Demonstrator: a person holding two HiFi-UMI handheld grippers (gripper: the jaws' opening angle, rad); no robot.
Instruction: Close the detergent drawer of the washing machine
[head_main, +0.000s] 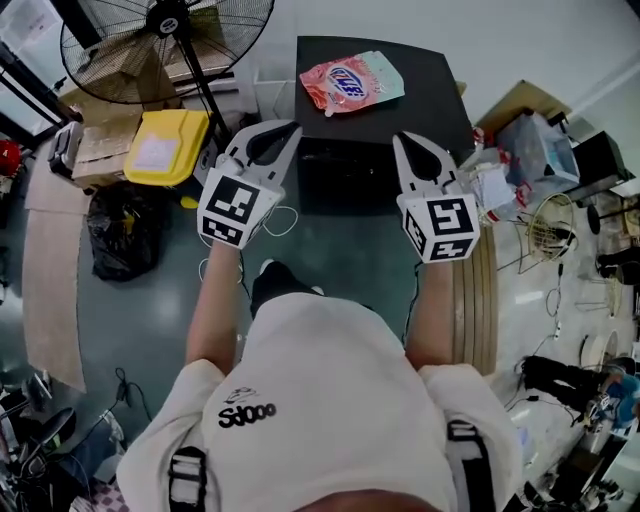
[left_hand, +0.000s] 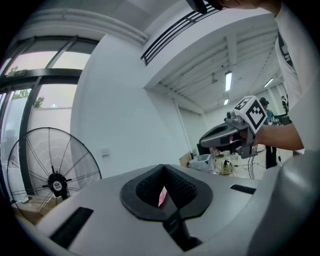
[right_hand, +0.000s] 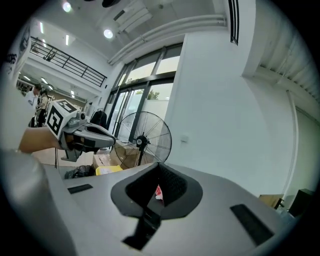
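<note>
The washing machine (head_main: 420, 75) is a dark box by the wall straight ahead, seen from above. A pink detergent pouch (head_main: 350, 82) lies on its lid. The front face (head_main: 345, 180) is in shadow and I cannot make out the detergent drawer. My left gripper (head_main: 288, 130) and right gripper (head_main: 402, 140) are held up side by side short of the machine, both shut and empty. In the left gripper view my left gripper (left_hand: 162, 169) points level, with the right gripper (left_hand: 204, 142) beside it. In the right gripper view my right gripper (right_hand: 159, 166) shows the left gripper (right_hand: 113, 142) at its left.
A big standing fan (head_main: 165, 40) is left of the machine, also seen as the fan (left_hand: 50, 175) and the fan (right_hand: 142, 140). A yellow box (head_main: 165, 145), cardboard boxes (head_main: 100, 150) and a black bag (head_main: 120, 230) sit below it. Clutter and wire baskets (head_main: 545, 230) fill the right.
</note>
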